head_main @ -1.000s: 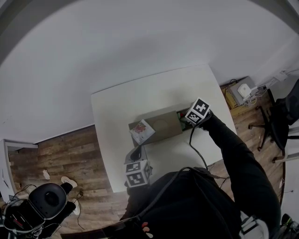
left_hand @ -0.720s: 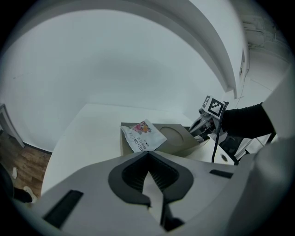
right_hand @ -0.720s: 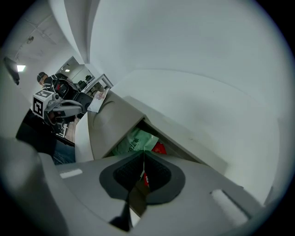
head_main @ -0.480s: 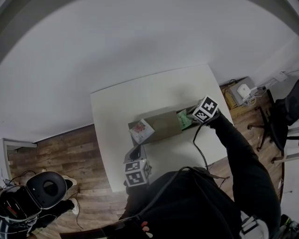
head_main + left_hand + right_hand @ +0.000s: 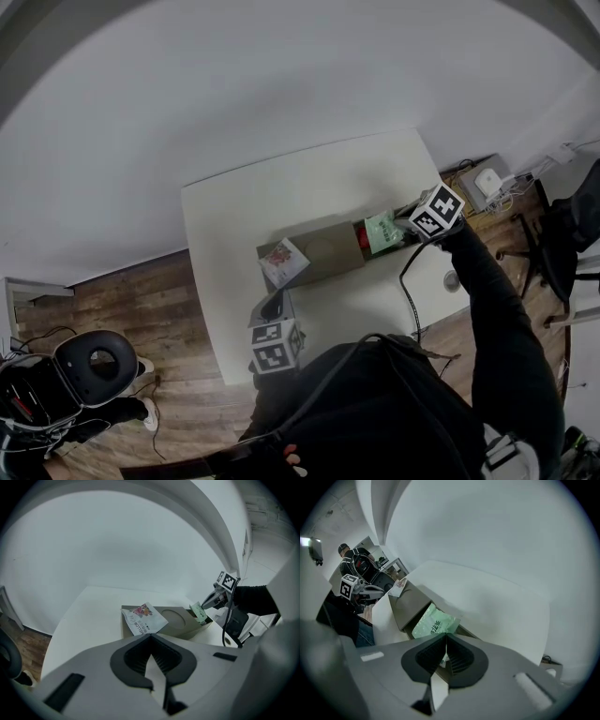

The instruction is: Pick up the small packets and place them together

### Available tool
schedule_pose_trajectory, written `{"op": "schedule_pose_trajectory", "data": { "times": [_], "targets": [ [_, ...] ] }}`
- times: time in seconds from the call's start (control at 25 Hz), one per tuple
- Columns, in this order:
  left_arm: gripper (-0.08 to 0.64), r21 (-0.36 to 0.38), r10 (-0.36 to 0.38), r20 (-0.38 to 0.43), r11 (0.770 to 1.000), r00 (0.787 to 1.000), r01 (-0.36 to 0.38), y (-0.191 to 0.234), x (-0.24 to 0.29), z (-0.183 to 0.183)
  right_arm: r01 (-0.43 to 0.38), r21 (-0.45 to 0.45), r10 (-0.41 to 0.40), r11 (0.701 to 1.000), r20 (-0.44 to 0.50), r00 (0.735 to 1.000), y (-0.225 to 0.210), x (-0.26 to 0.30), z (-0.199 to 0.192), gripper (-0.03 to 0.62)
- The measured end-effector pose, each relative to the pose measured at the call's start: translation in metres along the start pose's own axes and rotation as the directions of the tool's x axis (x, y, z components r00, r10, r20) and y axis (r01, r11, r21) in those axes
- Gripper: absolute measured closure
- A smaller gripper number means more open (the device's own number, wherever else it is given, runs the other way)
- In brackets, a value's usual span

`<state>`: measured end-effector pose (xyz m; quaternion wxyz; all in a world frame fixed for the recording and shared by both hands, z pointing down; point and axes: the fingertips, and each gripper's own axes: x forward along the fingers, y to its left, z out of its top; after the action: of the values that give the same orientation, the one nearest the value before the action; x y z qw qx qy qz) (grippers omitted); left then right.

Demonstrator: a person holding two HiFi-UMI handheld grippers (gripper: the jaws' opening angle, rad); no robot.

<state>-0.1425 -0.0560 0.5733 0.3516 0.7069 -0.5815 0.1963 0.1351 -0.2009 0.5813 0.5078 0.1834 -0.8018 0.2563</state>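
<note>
Green packet (image 5: 382, 232), pinched at its edge in the closed right hand-held gripper (image 5: 446, 638), is held over the right end of the box (image 5: 330, 251). The white packet (image 5: 285, 263) lies at the left end, nearer the closed, empty left hand-held gripper (image 5: 150, 638).

Smooth matt white table (image 5: 234, 225), dull brown cardboard box (image 5: 328, 251), crinkly glossy green packet (image 5: 382, 232), glossy printed white packet (image 5: 284, 263), grainy wood-plank floor (image 5: 131, 300)

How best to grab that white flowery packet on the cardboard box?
Pinch the corner of the white packet that seems to jut past the box edge nearest the left gripper, coming from that side. It lies flat, so only that overhang offers a grip.
</note>
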Motion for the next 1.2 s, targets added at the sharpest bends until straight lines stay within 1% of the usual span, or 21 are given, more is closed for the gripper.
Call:
{"op": "schedule_pose_trajectory", "data": {
  "times": [0.12, 0.24, 0.36, 0.52, 0.68, 0.88, 1.12, 1.2],
  "targets": [
    [0.560, -0.002, 0.002, 0.005, 1.000, 1.000, -0.002, -0.001, -0.004, -0.002, 0.014, -0.006, -0.014, 1.000, 0.043, 0.999, 0.001, -0.018, 0.006, 0.584],
    [0.559, 0.003, 0.001, 0.007, 1.000, 1.000, -0.001, -0.005, -0.006, -0.002, 0.003, -0.027, -0.001, 1.000, 0.107, 0.994, 0.011, -0.036, 0.025, 0.583],
    [0.560, 0.005, 0.002, 0.005, 1.000, 1.000, -0.002, -0.006, -0.006, -0.001, -0.020, -0.079, 0.032, 0.997, 0.153, 0.988, 0.029, -0.040, 0.052, 0.583],
    [0.560, -0.002, 0.000, 0.011, 1.000, 1.000, 0.000, -0.005, -0.005, 0.001, -0.057, -0.166, 0.085, 0.985, 0.170, 0.982, 0.059, -0.028, 0.087, 0.583],
    [0.560, -0.010, 0.007, 0.022, 1.000, 1.000, -0.007, -0.002, -0.005, 0.001, -0.120, -0.224, 0.157, 0.967, 0.156, 0.975, 0.094, -0.004, 0.111, 0.583],
    [0.560, -0.019, 0.007, 0.033, 1.000, 0.999, -0.007, 0.000, -0.008, 0.003, -0.195, -0.276, 0.231, 0.941, 0.106, 0.967, 0.132, 0.025, 0.121, 0.583],
    [0.560, -0.027, 0.011, 0.033, 1.000, 0.999, -0.010, 0.005, -0.012, 0.004, -0.230, -0.299, 0.255, 0.926, 0.050, 0.966, 0.154, 0.047, 0.121, 0.582],
    [0.560, -0.029, 0.012, 0.049, 1.000, 0.999, -0.011, 0.005, -0.011, 0.007, -0.232, -0.306, 0.254, 0.923, 0.030, 0.967, 0.159, 0.052, 0.120, 0.581]
  ]
}}
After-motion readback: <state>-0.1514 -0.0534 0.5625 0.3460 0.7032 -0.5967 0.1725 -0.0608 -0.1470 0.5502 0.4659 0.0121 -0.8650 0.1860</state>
